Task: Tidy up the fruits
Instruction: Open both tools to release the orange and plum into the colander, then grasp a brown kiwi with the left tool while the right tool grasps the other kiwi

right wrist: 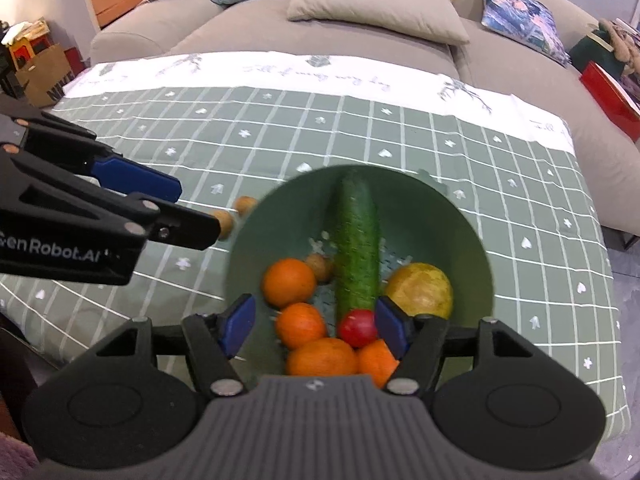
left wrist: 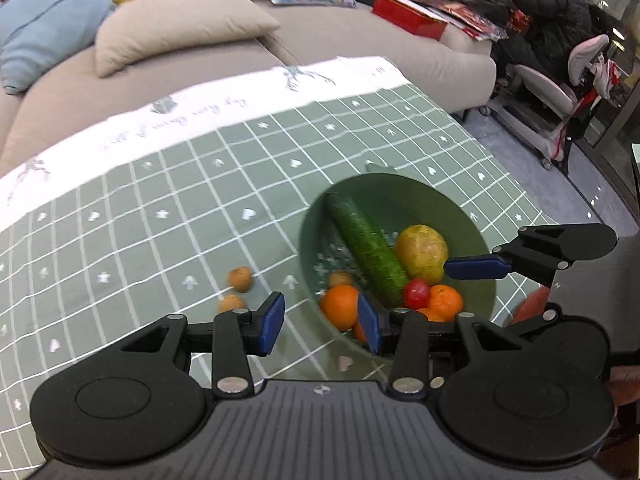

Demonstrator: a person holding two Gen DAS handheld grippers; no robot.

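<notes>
A green bowl [right wrist: 460,216] on the checked tablecloth [right wrist: 280,128] holds a cucumber [right wrist: 357,244], a pear [right wrist: 420,290], a small red fruit [right wrist: 357,328], several oranges [right wrist: 289,282] and one walnut [right wrist: 319,266]. Two more walnuts [left wrist: 240,279] lie on the cloth just left of the bowl. The left gripper [left wrist: 321,322] hangs over the bowl's left rim and the right gripper [right wrist: 316,324] above its near side, both with jaws spread wide, holding nothing

Left gripper [left wrist: 321,323] spread wide, blue pads [left wrist: 273,322] well apart, nothing held between them. Right gripper [right wrist: 316,324] likewise parted and empty, pads [right wrist: 237,323] angled forward and down. Both side by side, close, fingers pointing the same way.
</notes>
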